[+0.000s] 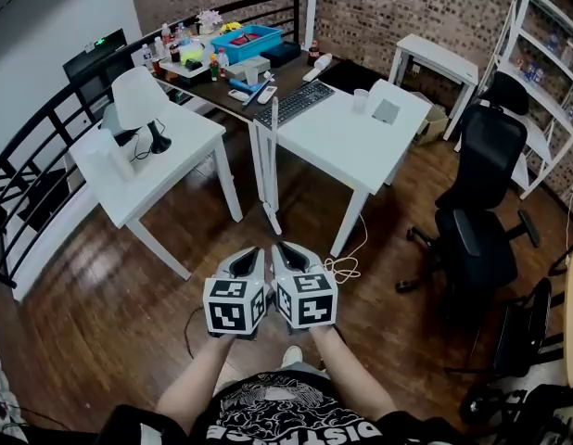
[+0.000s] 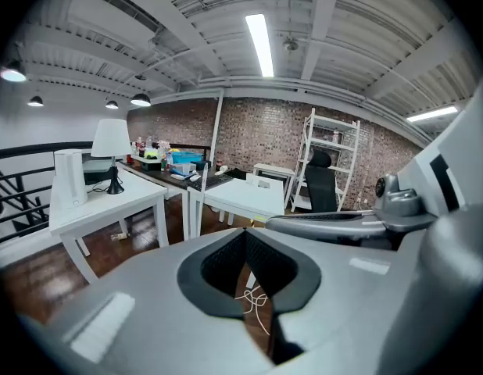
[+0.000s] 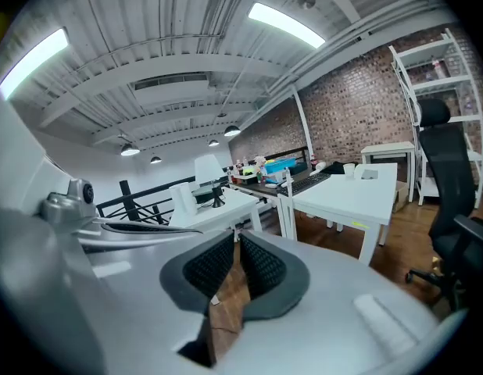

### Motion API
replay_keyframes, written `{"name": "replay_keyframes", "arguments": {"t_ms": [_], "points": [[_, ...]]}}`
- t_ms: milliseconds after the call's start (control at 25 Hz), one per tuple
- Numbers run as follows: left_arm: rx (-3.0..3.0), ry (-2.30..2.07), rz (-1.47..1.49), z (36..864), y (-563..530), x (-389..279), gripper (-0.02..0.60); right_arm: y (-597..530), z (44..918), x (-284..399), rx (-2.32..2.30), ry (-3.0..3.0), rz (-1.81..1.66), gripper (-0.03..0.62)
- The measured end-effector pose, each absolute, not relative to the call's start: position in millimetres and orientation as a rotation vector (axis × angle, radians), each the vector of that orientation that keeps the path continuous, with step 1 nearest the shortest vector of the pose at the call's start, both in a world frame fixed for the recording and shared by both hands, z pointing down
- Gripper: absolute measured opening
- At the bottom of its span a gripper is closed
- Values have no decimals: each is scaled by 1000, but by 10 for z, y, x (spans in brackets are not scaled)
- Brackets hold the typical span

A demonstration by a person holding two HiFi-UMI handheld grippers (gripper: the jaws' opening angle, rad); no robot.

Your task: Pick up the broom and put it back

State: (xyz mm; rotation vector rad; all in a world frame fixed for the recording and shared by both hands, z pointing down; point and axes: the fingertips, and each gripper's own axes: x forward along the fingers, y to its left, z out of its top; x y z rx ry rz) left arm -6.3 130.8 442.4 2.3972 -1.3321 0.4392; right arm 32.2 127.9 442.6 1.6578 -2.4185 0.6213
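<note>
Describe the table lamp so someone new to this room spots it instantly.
Two white tables stand in the middle of the wooden floor; go to the left white table as the head view shows it. The lamp stands towards its far end. It has a white shade on a black stem and base, unlike the plain white cylinder beside it.
</note>
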Motion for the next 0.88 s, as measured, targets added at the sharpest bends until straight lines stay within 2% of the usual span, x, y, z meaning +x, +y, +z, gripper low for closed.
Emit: {"name": "replay_keyframes", "arguments": {"t_ms": [320,880], "points": [[2368,-1347,440,4504,823,80,5,768,4508,607,1667,-2416,640,21],[2324,-1349,390,4683,6,66,5,36,4667,643,1621,-2408,604,21]]}}
